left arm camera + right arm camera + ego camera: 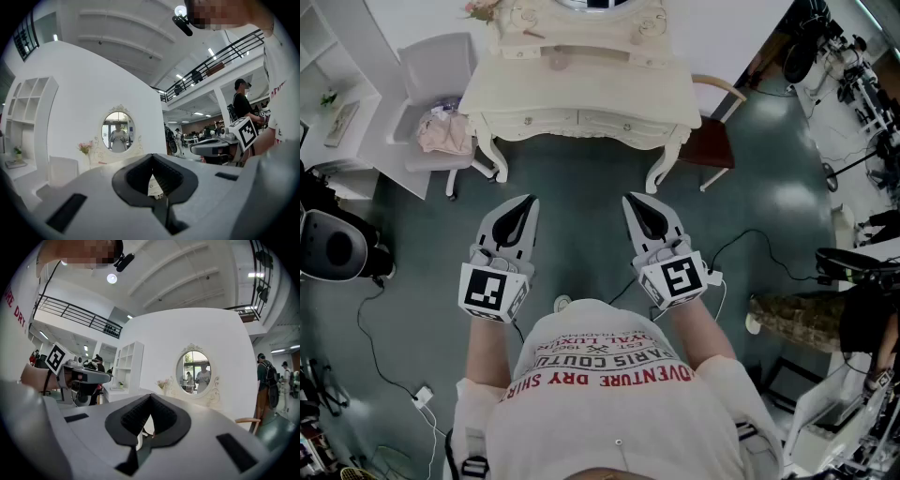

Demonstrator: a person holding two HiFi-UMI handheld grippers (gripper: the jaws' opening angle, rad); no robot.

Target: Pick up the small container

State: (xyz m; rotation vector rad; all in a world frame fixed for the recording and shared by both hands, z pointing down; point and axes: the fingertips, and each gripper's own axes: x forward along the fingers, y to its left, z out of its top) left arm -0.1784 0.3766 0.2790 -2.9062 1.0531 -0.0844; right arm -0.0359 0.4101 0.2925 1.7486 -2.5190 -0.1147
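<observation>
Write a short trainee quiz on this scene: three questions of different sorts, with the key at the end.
1. True or false: the left tongs are shut with nothing between them.
2. Pick one: what lies on the seat of the grey chair beside the dressing table? A) a pink cloth B) a laptop C) a pair of shoes
3. Fill the gap: both gripper views look toward an oval ____ that stands on the dressing table.

Key: 1 true. 2 A. 3 mirror.
</observation>
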